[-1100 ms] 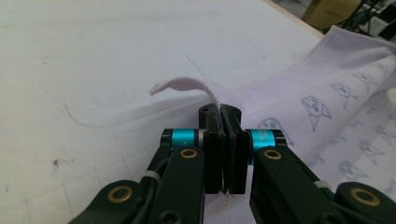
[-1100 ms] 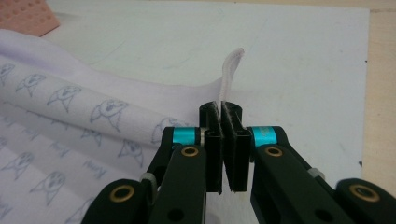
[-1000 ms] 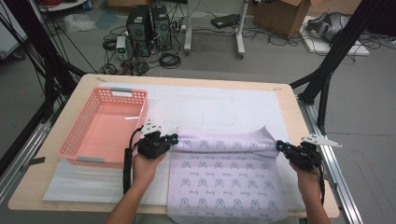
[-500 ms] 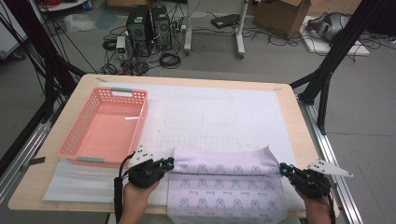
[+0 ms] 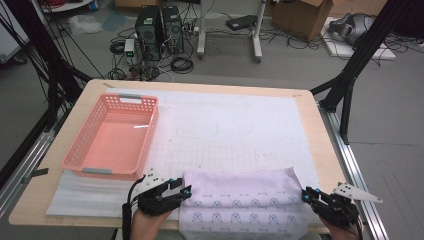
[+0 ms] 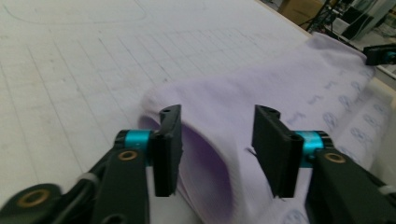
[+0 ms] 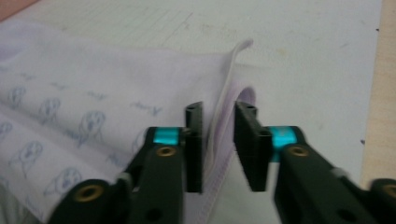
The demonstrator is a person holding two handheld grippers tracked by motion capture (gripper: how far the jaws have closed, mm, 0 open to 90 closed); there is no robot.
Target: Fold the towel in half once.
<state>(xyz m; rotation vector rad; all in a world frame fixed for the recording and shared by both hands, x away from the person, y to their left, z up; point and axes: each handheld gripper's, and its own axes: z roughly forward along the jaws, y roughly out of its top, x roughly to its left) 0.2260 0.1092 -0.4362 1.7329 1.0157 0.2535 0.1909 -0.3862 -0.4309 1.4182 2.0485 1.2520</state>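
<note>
1. The lilac printed cloth [image 5: 242,202] lies folded once at the near edge of the counter [image 5: 320,130], on the white gridded mat [image 5: 230,130], to the right of the pink basket [image 5: 112,136] and apart from it. Its folded edge faces away from me.

2. My left tool [image 5: 185,191] sits at the cloth's left fold corner, just below the basket's near right corner. In the left gripper view [image 6: 217,140] the jaws have just been opening and now stand wide, with the rounded fold between them and no pad pressing on it.

3. My right tool [image 5: 306,195] is at the cloth's right fold corner, the far side from the basket. In the right gripper view [image 7: 218,147] its jaws have also been opening; the gap is narrow, and the hem stands loose between the pads.

4. I judge the fold as laid and this as the release. To do it well, I would back both tools straight out along the counter, level, so neither pad drags a corner.

5. I would check that the top layer sits square over the lower one before the next fold.
</note>
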